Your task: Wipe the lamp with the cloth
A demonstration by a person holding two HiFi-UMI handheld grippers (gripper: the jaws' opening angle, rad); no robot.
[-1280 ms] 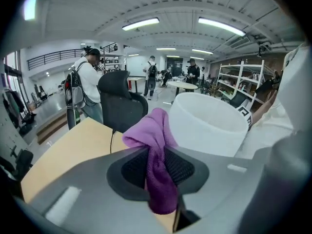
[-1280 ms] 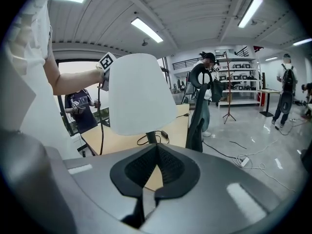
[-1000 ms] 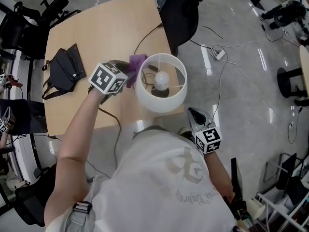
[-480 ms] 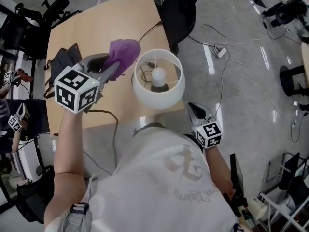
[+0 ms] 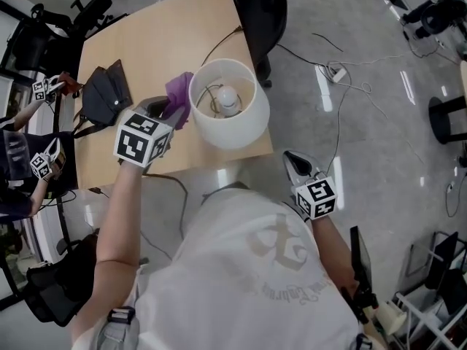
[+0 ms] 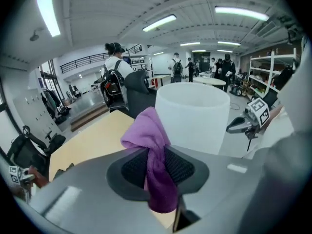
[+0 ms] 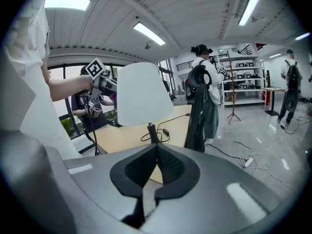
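Left gripper [image 6: 157, 165] pinching the purple cloth [image 6: 147, 134]. Cloth runs lengthwise through the jaws, bunched end poking out at the lamp [image 5: 244, 126] shade's left side; contact unclear. Lamp upright, long axis vertical, shade mouth up, by the table [image 5: 157, 42]'s near right corner. Right gripper [image 7: 156, 165] pressed together, empty, off that corner, facing the lamp.

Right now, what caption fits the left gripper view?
Fingers pinch a purple cloth beside the white lampshade above a wooden table.
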